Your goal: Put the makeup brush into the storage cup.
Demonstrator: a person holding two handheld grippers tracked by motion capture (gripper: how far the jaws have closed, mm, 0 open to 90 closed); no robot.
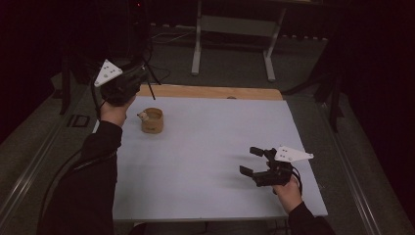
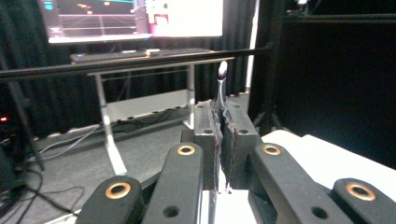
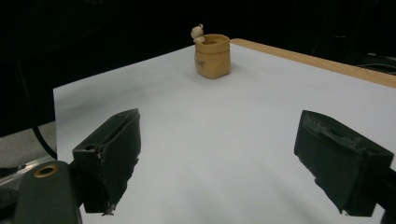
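My left gripper clamps a thin dark pen-like stick upright, ready for the small tan cup; my right gripper waits wide open, empty.

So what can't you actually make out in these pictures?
- Thin dark tool in the left gripper: left gripper view, its lower part is hidden between the shut jaws, so its kind is unclear.
- Tan cup: right gripper view, lettering too small.
- Cup's inside: high view, too dim.

Dim room, soft focus, dark edges.
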